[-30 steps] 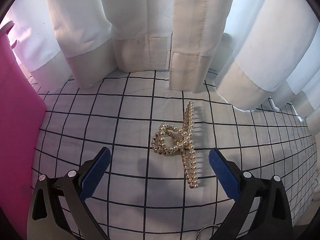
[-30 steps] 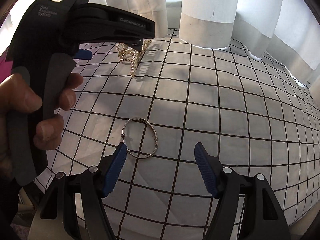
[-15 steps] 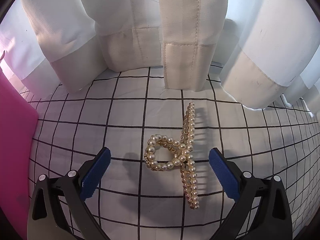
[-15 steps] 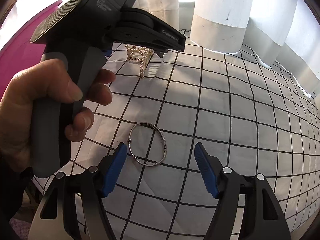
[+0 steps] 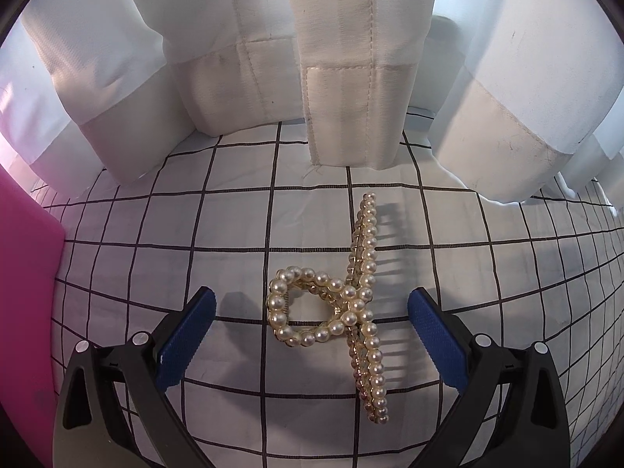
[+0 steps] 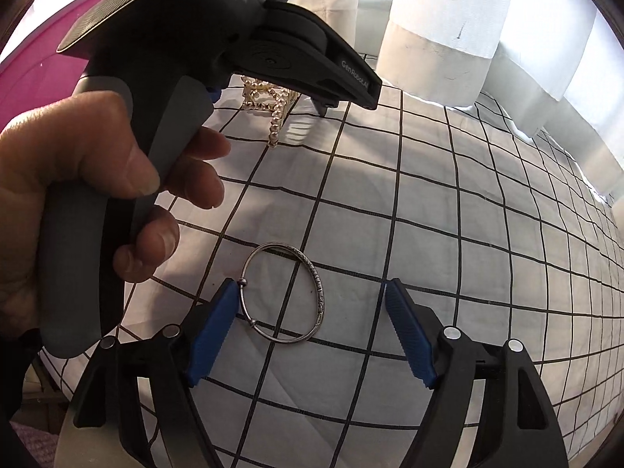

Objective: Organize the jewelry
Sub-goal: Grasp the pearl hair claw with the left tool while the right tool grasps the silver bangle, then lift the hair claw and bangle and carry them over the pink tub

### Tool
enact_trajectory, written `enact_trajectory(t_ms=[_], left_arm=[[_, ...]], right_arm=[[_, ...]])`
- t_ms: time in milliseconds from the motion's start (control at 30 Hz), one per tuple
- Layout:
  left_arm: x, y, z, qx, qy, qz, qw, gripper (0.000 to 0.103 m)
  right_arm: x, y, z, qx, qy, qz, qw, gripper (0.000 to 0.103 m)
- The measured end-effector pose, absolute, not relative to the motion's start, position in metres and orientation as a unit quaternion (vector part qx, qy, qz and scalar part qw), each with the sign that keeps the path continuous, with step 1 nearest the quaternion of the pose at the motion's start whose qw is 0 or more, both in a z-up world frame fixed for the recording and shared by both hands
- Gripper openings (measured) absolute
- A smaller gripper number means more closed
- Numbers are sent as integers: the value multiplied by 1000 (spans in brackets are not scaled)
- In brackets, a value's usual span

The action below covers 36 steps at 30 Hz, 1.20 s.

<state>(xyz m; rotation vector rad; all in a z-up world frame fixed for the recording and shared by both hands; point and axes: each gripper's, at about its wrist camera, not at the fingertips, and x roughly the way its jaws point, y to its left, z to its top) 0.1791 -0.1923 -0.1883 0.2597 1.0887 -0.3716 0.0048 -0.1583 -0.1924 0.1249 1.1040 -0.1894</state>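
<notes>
My left gripper (image 5: 310,333) has dropped closer over the pearl clip (image 5: 343,304), fingers apart and straddling it near the cloth's (image 5: 234,234) curtain (image 5: 343,78) edge. My right gripper (image 6: 312,327) is opening around the bangle (image 6: 282,294), pads not pressing.

Glossy pearl hair clip (image 5: 343,312), shiny metal bangle (image 6: 286,294), matt cloth (image 5: 234,234)

Surface: your white cloth (image 5: 241,234) with a black grid.
Far edge: white curtains (image 5: 343,58), daylight behind them.
Left edge: something pink (image 5: 27,273).
</notes>
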Motion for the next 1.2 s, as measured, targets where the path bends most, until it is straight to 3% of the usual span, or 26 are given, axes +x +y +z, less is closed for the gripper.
enact_trajectory(t_ms=[333, 433, 467, 500, 633, 933, 1200], left_arm=[[190, -191, -191, 113, 520, -191, 825, 98], [190, -182, -190, 114, 516, -199, 825, 95], [188, -182, -189, 116, 513, -205, 826, 90], [180, -181, -189, 118, 509, -212, 826, 82], [168, -188, -182, 120, 502, -239, 822, 50], [163, -167, -172, 108, 495, -242, 827, 41], [146, -135, -156, 89, 491, -238, 833, 40]], right_arm=[[-1, -158, -192, 55, 518, -79, 850, 71], [-4, -151, -189, 47, 515, -66, 853, 53], [-4, -147, -187, 44, 514, -62, 854, 44], [-4, -145, -186, 41, 514, -59, 855, 42], [-5, -145, -185, 49, 512, -58, 855, 42], [-12, -149, -182, 66, 508, -57, 857, 42], [-16, -156, -177, 80, 501, -54, 860, 42]])
